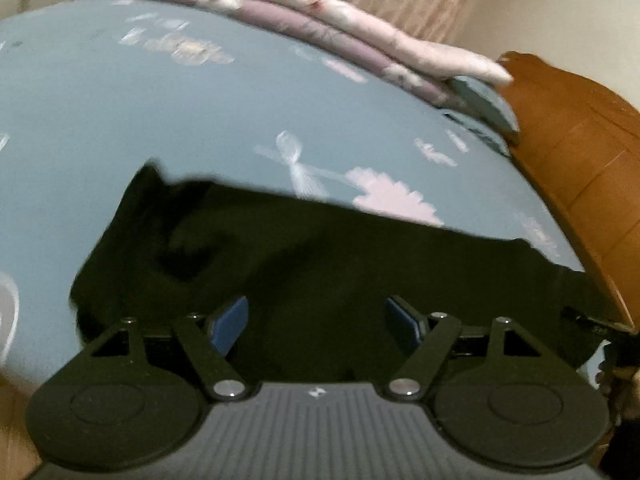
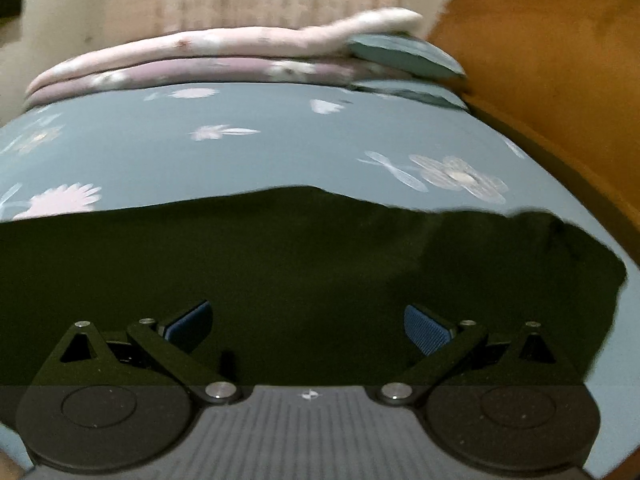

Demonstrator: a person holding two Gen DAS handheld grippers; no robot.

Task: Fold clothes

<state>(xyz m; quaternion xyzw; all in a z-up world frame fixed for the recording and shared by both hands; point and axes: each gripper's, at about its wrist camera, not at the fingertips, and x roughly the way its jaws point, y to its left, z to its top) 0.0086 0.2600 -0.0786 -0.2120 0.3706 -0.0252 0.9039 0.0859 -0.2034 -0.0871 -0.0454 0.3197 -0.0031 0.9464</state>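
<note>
One dark, near-black cloth garment (image 1: 320, 264) lies spread on the blue floral-print bedsheet (image 1: 120, 120), near edge of the bed, folded pink and mauve quilts (image 1: 320, 16) far behind, orange wooden headboard (image 2: 540, 60) at right. Left gripper (image 1: 318, 322) and right gripper (image 2: 308, 328) both hover over it, jaws wide, holding nothing. Step: probably between folds, though blur obscures creases. Next move calls for pinching an edge and carrying it across.

No words or numbers readable anywhere here, just a small white emblem (image 1: 316, 393) on each claw's ribbed grey body, too tiny to make out.
</note>
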